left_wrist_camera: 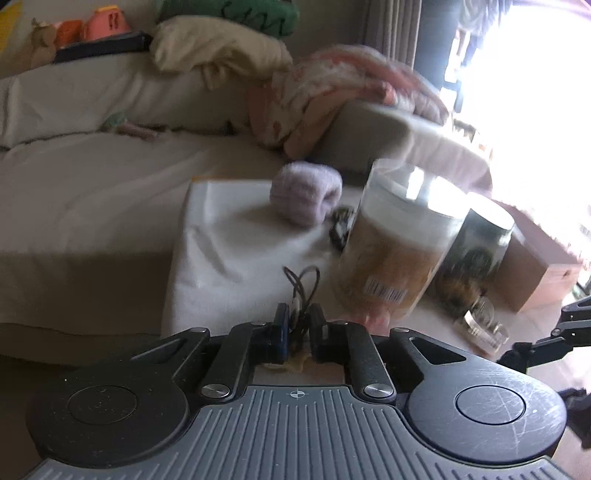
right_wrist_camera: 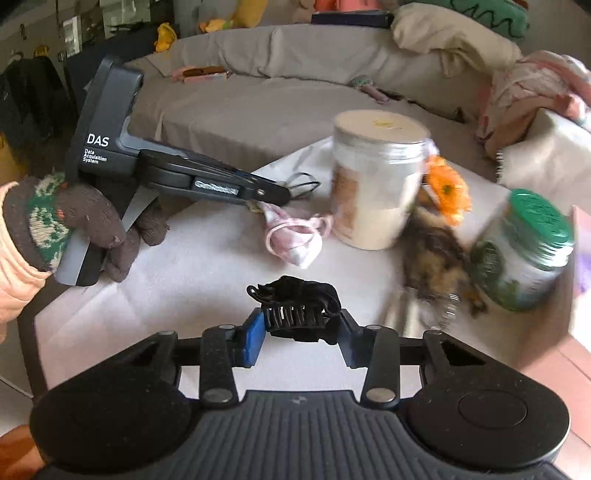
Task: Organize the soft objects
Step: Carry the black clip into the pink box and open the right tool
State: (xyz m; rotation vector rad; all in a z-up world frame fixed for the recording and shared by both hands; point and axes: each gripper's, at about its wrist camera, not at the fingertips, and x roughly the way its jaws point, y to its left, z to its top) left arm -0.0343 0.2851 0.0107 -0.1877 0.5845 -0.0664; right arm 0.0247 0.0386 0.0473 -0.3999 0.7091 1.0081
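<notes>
My left gripper (left_wrist_camera: 297, 328) is shut on thin black hair ties (left_wrist_camera: 303, 282) just above the white cloth (left_wrist_camera: 229, 236); it also shows in the right wrist view (right_wrist_camera: 266, 194) over a pink scrunchie (right_wrist_camera: 295, 236). My right gripper (right_wrist_camera: 299, 332) is closed around a black claw hair clip (right_wrist_camera: 299, 302) near the cloth's front edge. A lavender fuzzy scrunchie (left_wrist_camera: 304, 197) lies at the far side. A clear jar with a beige lid (right_wrist_camera: 376, 184) stands in the middle, and a green-lidded jar (right_wrist_camera: 524, 251) at the right. An orange flower clip (right_wrist_camera: 447, 192) and a brown furry piece (right_wrist_camera: 436, 258) lie between the jars.
A grey sofa (right_wrist_camera: 258, 103) with a cream cushion (right_wrist_camera: 443, 33) and a pink patterned blanket (left_wrist_camera: 332, 96) runs behind the table. A brown box (left_wrist_camera: 535, 273) stands at the right. A small clear item (left_wrist_camera: 480, 325) lies by the dark jar (left_wrist_camera: 476, 251).
</notes>
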